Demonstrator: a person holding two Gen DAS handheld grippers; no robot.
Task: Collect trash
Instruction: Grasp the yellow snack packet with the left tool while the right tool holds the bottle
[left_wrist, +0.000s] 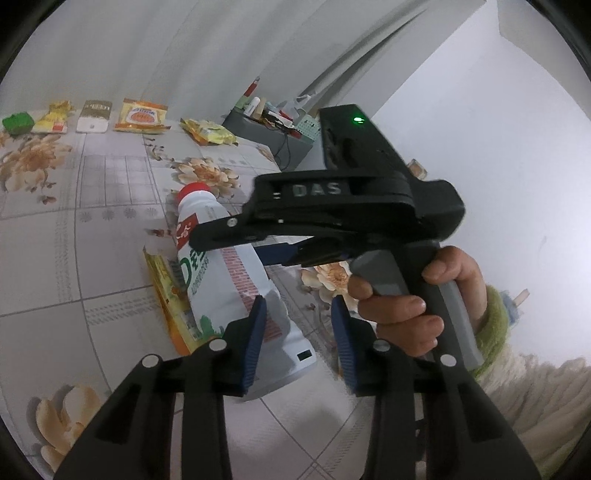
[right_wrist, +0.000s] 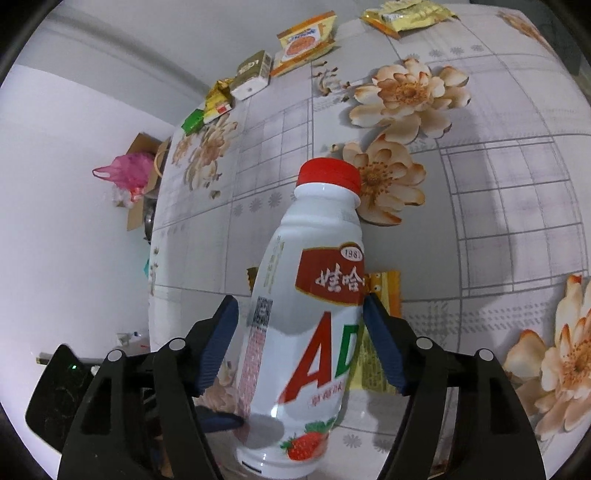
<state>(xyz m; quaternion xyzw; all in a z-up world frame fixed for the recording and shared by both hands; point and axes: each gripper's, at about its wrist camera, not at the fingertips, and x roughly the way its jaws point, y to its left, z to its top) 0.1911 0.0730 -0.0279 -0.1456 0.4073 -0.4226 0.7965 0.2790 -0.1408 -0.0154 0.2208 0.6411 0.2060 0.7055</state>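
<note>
White walls enclosed a table (right_wrist: 480, 206) laid with a grey checked cloth printed with peach flowers. A white drink bottle (right_wrist: 306, 332) with a red cap (right_wrist: 328, 174) lay near the front of the table, partly across a yellow wrapper (left_wrist: 170, 295).

The right gripper (right_wrist: 301, 339) had its blue pads spread to either side of the bottle's body. The right-hand pad looked to be at or very near the label; the left-hand pad stood visibly apart from it. The grip was judged not yet made. The left gripper (left_wrist: 297, 339) was likewise spread, its pads near the bottle's base and pinching nothing. A hand (left_wrist: 413, 295) held the right tool's handle.

Judgement: the step in hand was the pick-up of the bottle, early in the task. The next move called for pressing the right pads together squarely on the body, since a smooth round bottle may roll or slip.

Further packets (left_wrist: 140, 118), a small box (left_wrist: 94, 116) and a green item (left_wrist: 16, 123) lined the far edge, uncollected. A cardboard box with a pink bag (right_wrist: 127, 171) stood beyond the table; whether it served as the bin could not be told.

The yellow wrapper was largely covered by the bottle. The grey box (left_wrist: 266, 136) of oddments was too small to itemise.
</note>
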